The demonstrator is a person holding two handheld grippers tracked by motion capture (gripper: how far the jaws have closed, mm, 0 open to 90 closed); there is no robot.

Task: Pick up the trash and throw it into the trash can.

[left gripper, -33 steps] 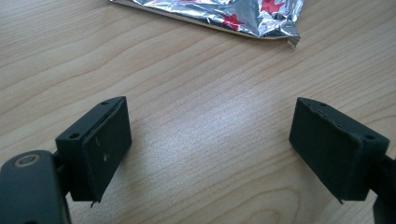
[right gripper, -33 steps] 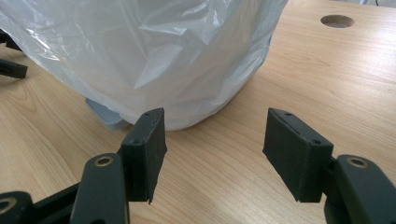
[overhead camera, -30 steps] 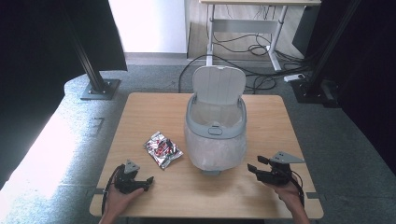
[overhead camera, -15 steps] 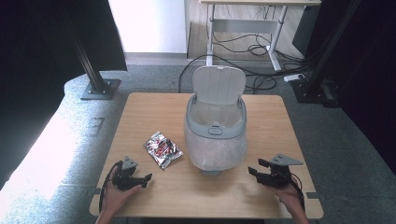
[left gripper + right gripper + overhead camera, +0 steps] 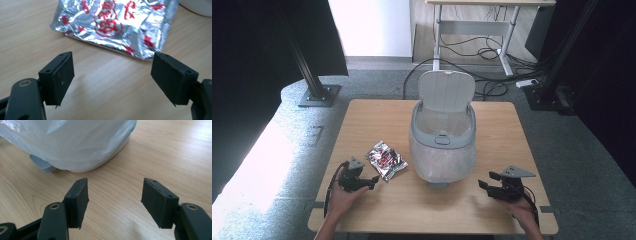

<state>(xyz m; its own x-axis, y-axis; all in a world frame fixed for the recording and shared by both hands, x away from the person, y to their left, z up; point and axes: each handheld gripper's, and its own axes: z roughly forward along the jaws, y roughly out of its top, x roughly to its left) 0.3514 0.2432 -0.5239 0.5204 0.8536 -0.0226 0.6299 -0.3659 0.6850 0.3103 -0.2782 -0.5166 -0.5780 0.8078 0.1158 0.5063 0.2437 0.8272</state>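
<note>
Jaws apart, left gripper (image 5: 373,181) nearer foil packet (image 5: 385,160)

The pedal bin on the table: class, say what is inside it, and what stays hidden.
The pedal bin stands with its lid raised. A pale plastic liner lines the inside and drapes over its outer wall. No rubbish shows in the visible part; the bottom is hidden behind the front rim.

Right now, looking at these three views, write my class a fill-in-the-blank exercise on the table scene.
1. The bin's lid stands ____.
2. The foil packet lies on the table just ahead of the ____ tool.
3. The bin is lined with a thin plastic ____.
4. The right tool has jaws that are ____, with bare wood between them.

Missing words: open; left; bag; open
</note>
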